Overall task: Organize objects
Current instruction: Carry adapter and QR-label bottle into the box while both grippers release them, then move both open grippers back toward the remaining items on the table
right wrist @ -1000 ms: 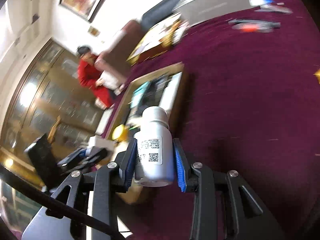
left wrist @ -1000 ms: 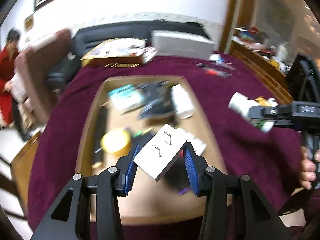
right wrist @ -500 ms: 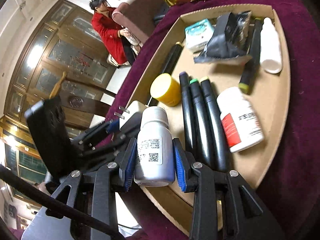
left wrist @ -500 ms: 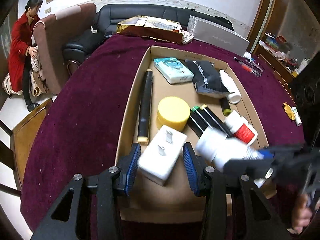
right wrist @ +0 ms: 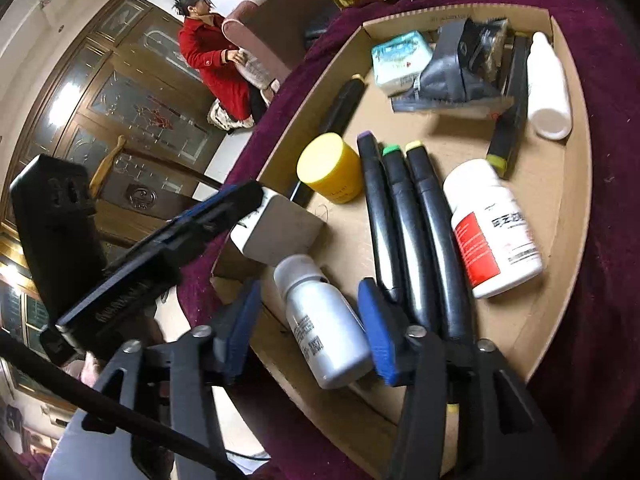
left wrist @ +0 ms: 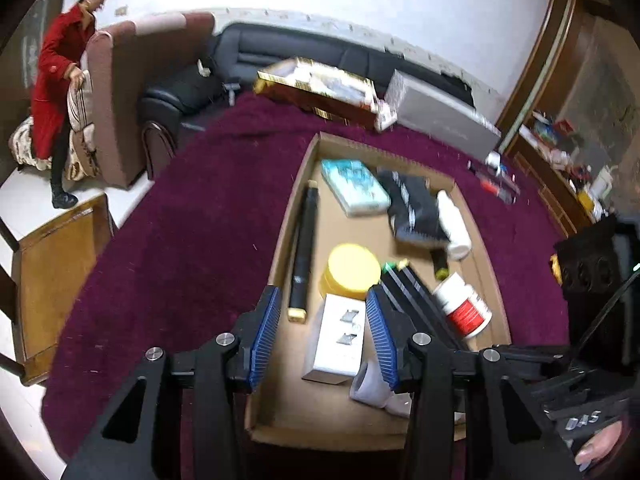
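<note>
Left wrist view: left claw (left wrist: 320,330) over the near end of the cardboard tray (left wrist: 294,208), which sits on the bench (left wrist: 192,240) with its purple cloth. White plug adapter (left wrist: 336,340) lies on the tray floor between the blue pads. Left pad stands clear of it; right pad is at or just off its edge, contact not resolvable. Claw partly open, nothing lifted. Yellow-lidded jar (left wrist: 352,270) just beyond the adapter; long black tube (left wrist: 304,252) along the tray's left wall.

Right wrist view: right claw (right wrist: 308,330) at the tray's near edge (right wrist: 576,208). Its jaws have just been opening; small white bottle (right wrist: 326,328) lies on its side between them, tilted, gaps visible on both sides, so no grip. Bottle's cap end is near the adapter (right wrist: 280,232). Three black markers (right wrist: 412,232) lie side by side just right of the bottle; red-labelled white bottle (right wrist: 492,232) beyond them. Left claw's finger (right wrist: 216,216) touches the adapter's left side.
</note>
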The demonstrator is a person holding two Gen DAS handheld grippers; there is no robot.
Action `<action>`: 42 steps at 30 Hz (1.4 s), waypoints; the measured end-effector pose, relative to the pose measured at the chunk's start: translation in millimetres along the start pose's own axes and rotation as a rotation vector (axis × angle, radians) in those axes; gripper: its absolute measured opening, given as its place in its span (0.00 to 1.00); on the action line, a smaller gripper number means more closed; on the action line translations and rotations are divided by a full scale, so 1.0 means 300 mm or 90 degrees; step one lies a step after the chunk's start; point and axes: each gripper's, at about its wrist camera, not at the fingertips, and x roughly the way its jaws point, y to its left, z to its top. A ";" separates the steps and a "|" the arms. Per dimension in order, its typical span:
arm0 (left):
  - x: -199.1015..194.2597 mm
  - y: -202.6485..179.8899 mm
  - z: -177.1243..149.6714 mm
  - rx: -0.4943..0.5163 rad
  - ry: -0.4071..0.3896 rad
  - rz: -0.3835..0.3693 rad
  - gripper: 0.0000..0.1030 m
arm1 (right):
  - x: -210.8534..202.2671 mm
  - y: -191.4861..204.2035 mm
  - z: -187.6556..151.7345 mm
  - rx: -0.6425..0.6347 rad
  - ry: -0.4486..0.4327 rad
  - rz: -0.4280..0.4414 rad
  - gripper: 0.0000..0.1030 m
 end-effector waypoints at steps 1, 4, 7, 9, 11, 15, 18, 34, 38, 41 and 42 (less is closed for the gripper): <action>-0.026 0.001 0.007 -0.003 -0.015 0.002 0.43 | -0.014 0.001 0.000 -0.002 -0.008 0.000 0.54; -0.101 -0.001 0.019 -0.021 -0.056 -0.003 0.55 | -0.061 -0.003 -0.012 -0.001 -0.030 0.006 0.58; -0.155 -0.037 0.028 -0.024 -0.076 -0.046 0.57 | -0.129 -0.019 -0.027 -0.002 -0.063 -0.007 0.66; -0.172 -0.085 0.032 -0.010 -0.077 -0.082 0.60 | -0.185 -0.036 -0.039 -0.001 -0.089 -0.024 0.67; -0.174 -0.159 0.034 0.019 -0.063 -0.122 0.61 | -0.265 -0.090 -0.056 0.017 -0.118 -0.044 0.67; -0.149 -0.305 0.019 0.076 -0.026 -0.172 0.61 | -0.418 -0.208 -0.082 0.058 -0.171 -0.108 0.67; -0.123 -0.416 -0.014 0.119 0.007 -0.201 0.61 | -0.582 -0.341 -0.109 0.104 -0.210 -0.179 0.67; -0.029 -0.674 -0.152 0.201 0.101 -0.229 0.61 | -0.923 -0.884 0.030 0.247 -0.217 -0.430 0.68; -0.023 -0.664 -0.151 0.195 0.105 -0.223 0.61 | -0.853 -0.911 0.038 0.244 -0.175 -0.449 0.72; 0.002 -0.656 -0.151 0.183 0.117 -0.222 0.61 | -0.789 -0.822 0.009 0.202 -0.133 -0.306 0.72; 0.013 -0.656 -0.151 0.178 0.122 -0.221 0.61 | -0.771 -0.800 0.005 0.193 -0.119 -0.256 0.72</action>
